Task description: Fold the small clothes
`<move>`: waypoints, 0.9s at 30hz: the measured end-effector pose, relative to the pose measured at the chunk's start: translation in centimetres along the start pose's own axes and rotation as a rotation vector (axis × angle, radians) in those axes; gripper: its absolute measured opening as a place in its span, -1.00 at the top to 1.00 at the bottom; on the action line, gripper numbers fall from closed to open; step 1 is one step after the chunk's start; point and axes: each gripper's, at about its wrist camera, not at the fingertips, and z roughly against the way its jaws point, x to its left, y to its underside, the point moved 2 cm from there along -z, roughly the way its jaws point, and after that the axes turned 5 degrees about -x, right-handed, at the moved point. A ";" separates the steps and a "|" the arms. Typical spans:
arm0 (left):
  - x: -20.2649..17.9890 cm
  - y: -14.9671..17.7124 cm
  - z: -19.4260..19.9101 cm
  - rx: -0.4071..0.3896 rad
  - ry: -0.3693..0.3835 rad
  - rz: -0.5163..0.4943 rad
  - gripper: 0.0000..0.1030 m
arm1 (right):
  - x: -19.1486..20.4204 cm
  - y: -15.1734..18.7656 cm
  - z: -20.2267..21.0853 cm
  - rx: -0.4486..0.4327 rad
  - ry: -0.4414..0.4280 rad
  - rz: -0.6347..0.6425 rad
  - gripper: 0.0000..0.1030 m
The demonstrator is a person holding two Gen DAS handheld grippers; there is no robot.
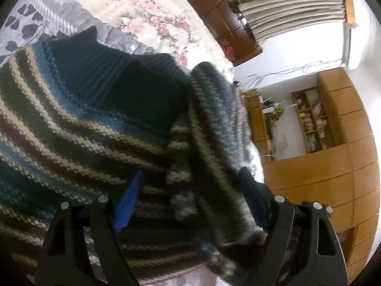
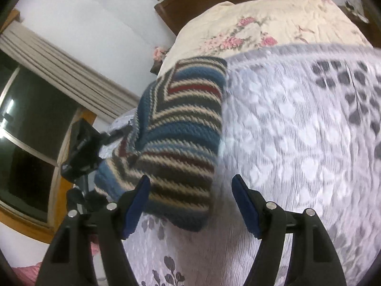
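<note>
Striped knitted sweater [image 2: 181, 138] lies bunched on the bed's pale lace-patterned cover [image 2: 297, 143], at 10 o'clock from the right tongs [image 2: 191, 205], whose blue pads stand wide apart and hold nothing. In the left wrist view the knit [image 1: 83, 128] fills the frame; the left tongs [image 1: 190, 200] gape wide too, with a raised fold of sweater lying between the pads, ungripped.

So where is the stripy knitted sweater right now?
The striped blue, cream and red knitted sweater lies on the white leaf-patterned bedspread, just ahead-left of the open right gripper, with the left gripper right over it.
</note>
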 end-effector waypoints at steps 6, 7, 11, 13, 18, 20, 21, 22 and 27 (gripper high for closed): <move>-1.3 0.5 1.2 -0.042 0.022 -0.030 -0.55 | -0.6 1.7 0.3 0.006 -0.004 -0.013 -0.40; -1.5 0.6 0.6 -0.021 -0.002 -0.047 -0.55 | -0.5 1.8 0.1 0.008 -0.002 -0.008 -0.40; -1.6 0.8 -1.7 0.047 -0.030 -0.060 -0.55 | 0.4 2.0 -0.3 0.010 -0.011 0.016 -0.40; -1.4 1.0 -2.7 0.063 -0.033 -0.050 -0.55 | 0.8 1.9 -0.6 0.014 -0.007 0.027 -0.40; -2.8 1.2 -4.0 0.073 -0.017 -0.078 -0.52 | 0.8 2.3 -1.2 0.024 0.007 0.031 -0.40; -3.6 1.1 -4.4 0.079 -0.026 -0.099 -0.52 | 0.6 2.4 -1.4 0.026 0.009 0.026 -0.40; -3.8 1.0 -4.5 0.081 -0.031 -0.106 -0.52 | 0.6 2.5 -1.3 0.025 0.009 0.023 -0.40; -4.0 0.8 -4.8 0.084 -0.034 -0.109 -0.52 | 0.4 2.5 -1.3 0.023 0.007 0.017 -0.40; -4.3 0.3 -5.1 0.084 -0.040 -0.107 -0.35 | 0.4 2.5 -1.3 0.016 0.004 0.010 -0.40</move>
